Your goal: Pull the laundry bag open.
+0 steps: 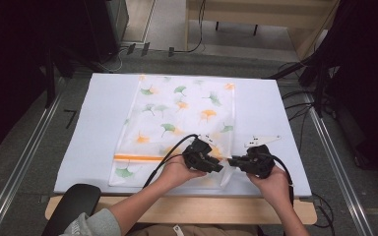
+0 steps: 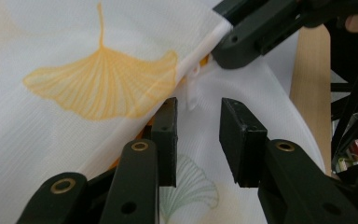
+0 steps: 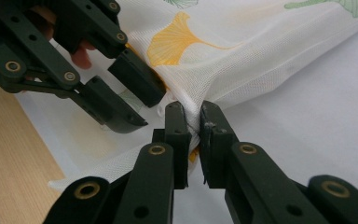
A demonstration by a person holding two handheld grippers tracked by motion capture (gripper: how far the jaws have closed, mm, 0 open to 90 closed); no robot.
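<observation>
The counter (image 1: 256,105) had a white cover, and the mesh laundry bag (image 1: 177,118) lay flat across its middle, running from 12 down to 6 o'clock. It was thin woven mesh with orange and green ginkgo leaves and an orange zipper band (image 1: 138,158). At 5 o'clock the right gripper (image 3: 193,122) was pinching the bag's corner seam tight. The left gripper (image 2: 196,135) sat spread, with the little white zipper pull (image 2: 193,91) just ahead of its pads, untouched. I'd keep the corner taut, close squarely on the pull, then drag along the band
</observation>
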